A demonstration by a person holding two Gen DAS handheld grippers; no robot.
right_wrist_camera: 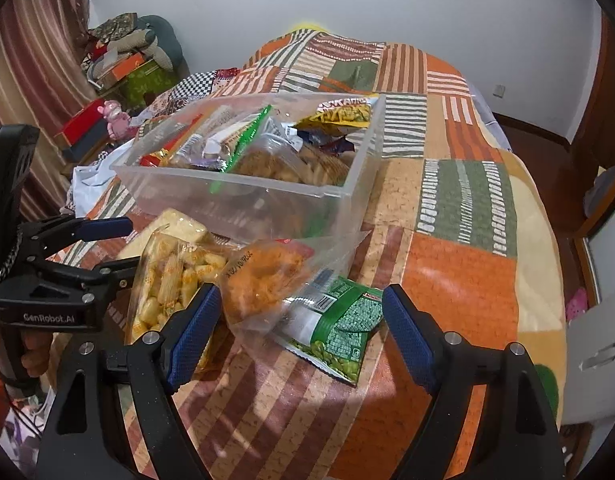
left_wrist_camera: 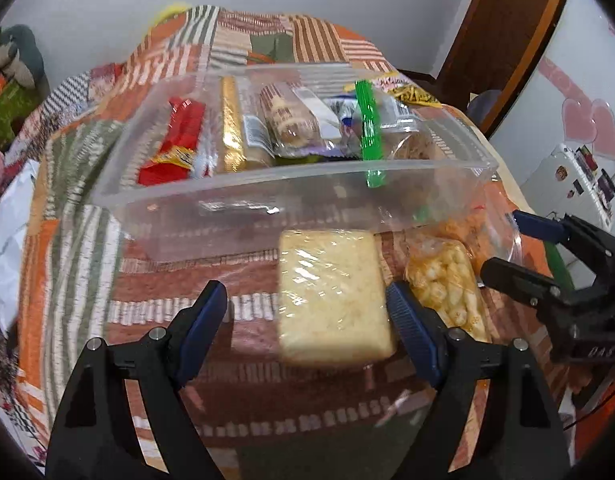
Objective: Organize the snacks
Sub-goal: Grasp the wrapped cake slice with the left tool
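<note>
A clear plastic bin (left_wrist_camera: 267,196) (right_wrist_camera: 347,196) on the patchwork bedspread holds several snack packs. In front of it lie a wrapped pale cracker block (left_wrist_camera: 331,292) (right_wrist_camera: 179,220), a bag of yellow puffs (left_wrist_camera: 447,288) (right_wrist_camera: 167,280), a clear bag of orange snacks (right_wrist_camera: 263,280) (left_wrist_camera: 463,228) and a green pea packet (right_wrist_camera: 343,328). My left gripper (left_wrist_camera: 307,312) (right_wrist_camera: 115,246) is open, its right finger beside the cracker block. My right gripper (right_wrist_camera: 301,320) (left_wrist_camera: 503,240) is open around the orange bag and green packet.
The bedspread (right_wrist_camera: 459,280) covers a bed that drops off at the right. A pile of boxes and soft toys (right_wrist_camera: 127,60) stands at the far left by a curtain. A wooden door frame (left_wrist_camera: 503,40) and a white cabinet (left_wrist_camera: 579,176) are at the right.
</note>
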